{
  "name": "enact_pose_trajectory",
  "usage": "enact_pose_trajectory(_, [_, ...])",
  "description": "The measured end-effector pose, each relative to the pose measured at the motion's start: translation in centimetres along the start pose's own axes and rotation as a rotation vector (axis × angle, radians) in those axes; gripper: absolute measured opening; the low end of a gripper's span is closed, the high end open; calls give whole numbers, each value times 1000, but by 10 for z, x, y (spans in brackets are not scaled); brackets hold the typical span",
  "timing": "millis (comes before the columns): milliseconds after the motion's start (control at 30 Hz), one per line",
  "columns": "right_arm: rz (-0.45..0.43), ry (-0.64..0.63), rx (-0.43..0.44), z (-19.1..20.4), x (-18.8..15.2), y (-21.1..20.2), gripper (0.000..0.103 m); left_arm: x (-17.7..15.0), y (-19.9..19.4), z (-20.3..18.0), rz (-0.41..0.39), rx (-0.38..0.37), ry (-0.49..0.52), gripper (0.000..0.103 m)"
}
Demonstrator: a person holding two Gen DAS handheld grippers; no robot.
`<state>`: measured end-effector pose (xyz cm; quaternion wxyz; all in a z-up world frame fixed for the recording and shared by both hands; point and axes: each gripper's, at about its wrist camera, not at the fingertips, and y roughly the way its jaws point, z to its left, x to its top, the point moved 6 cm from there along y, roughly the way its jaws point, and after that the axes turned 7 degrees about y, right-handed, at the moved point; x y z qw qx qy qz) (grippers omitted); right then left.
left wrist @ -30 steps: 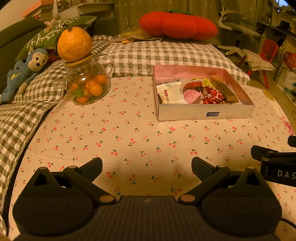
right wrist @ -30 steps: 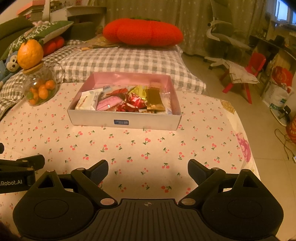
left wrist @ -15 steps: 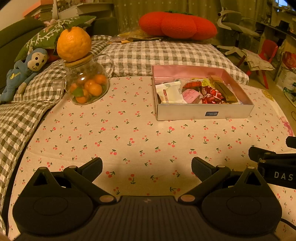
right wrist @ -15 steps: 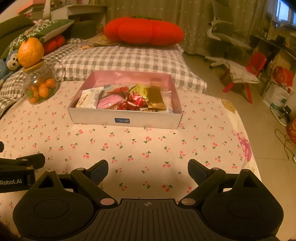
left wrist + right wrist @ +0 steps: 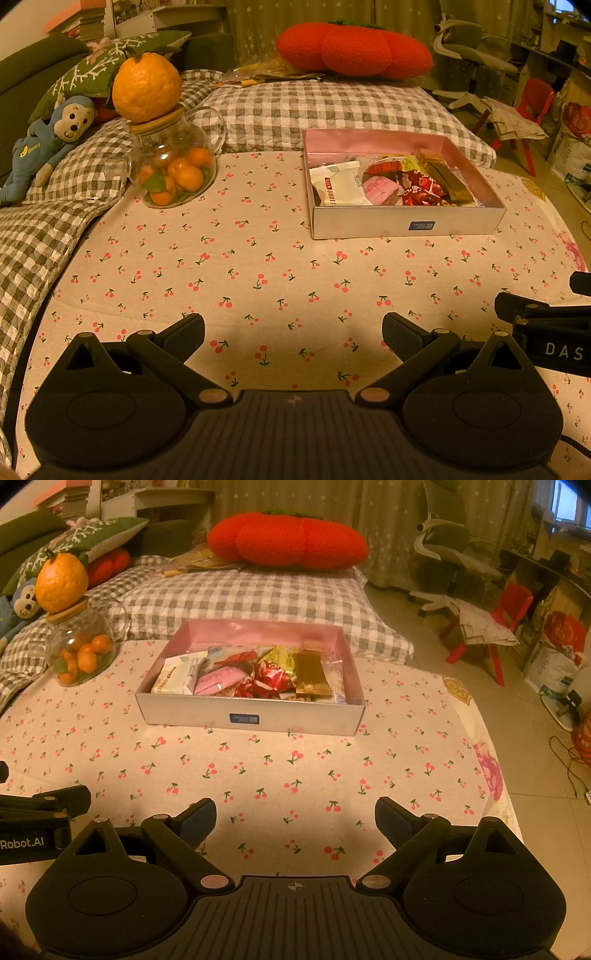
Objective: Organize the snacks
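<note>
A shallow box with a pink inside stands on the cherry-print cloth and holds several wrapped snacks: a white packet, a pink one, red foil ones and a gold bar. My left gripper is open and empty, well in front of the box and to its left. My right gripper is open and empty, in front of the box. Each gripper shows at the edge of the other's view.
A glass jar of small oranges with a big orange on its lid stands left of the box. Checked cushions, a monkey toy and a red cushion lie behind. The table edge drops to the floor at right.
Both views have shifted very slightly; the box sits a touch nearer in the right wrist view. Both grippers stay open and empty.
</note>
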<state>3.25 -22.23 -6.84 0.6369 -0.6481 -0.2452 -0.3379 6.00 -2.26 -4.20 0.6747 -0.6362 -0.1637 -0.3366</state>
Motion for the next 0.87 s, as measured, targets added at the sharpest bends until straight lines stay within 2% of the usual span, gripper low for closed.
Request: enact_pose_trajectory(867, [7, -3, 1, 1, -4, 2, 95, 0, 0, -2, 4, -9, 11, 102])
